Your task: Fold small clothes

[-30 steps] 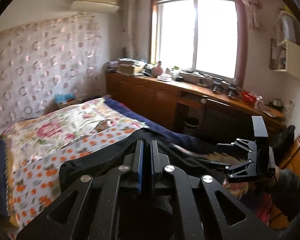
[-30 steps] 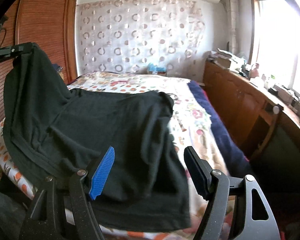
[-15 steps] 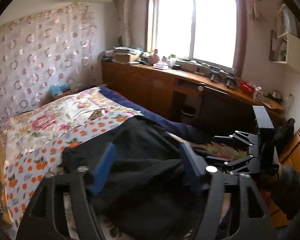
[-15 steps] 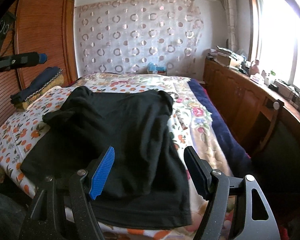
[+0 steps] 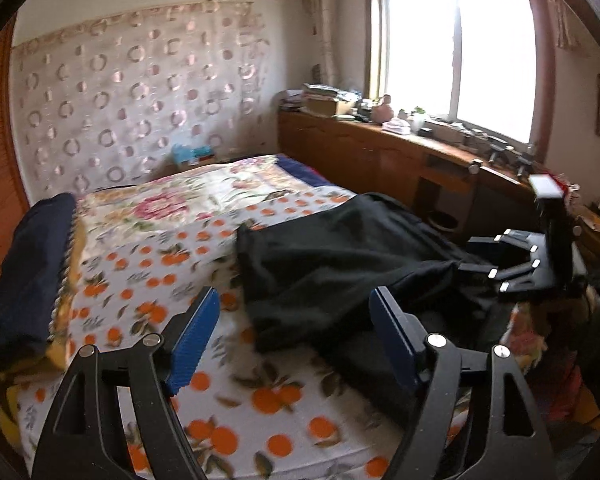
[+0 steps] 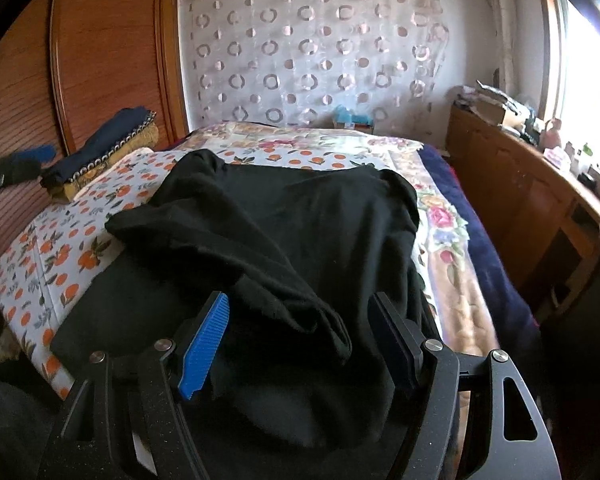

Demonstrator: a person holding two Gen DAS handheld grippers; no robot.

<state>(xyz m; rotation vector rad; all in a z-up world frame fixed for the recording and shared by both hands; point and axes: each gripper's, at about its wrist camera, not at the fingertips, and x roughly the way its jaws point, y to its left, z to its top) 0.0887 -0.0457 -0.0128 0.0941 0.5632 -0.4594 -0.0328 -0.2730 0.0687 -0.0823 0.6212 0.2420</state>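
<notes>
Left hand-held gripper just popped open and dropped the black shirt onto the bed; right hand-held gripper open over it too. Fold's landed, needs smoothing.

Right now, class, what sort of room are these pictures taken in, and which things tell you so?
Most likely a bedroom in a home: a bed with a floral and orange-print cover, a black garment lying on it, and a long wooden cabinet under the window.

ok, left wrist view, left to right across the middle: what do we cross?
Folded dark navy blanket → white bedspread with orange fruit print → crumpled black cotton garment → black right gripper.
</notes>
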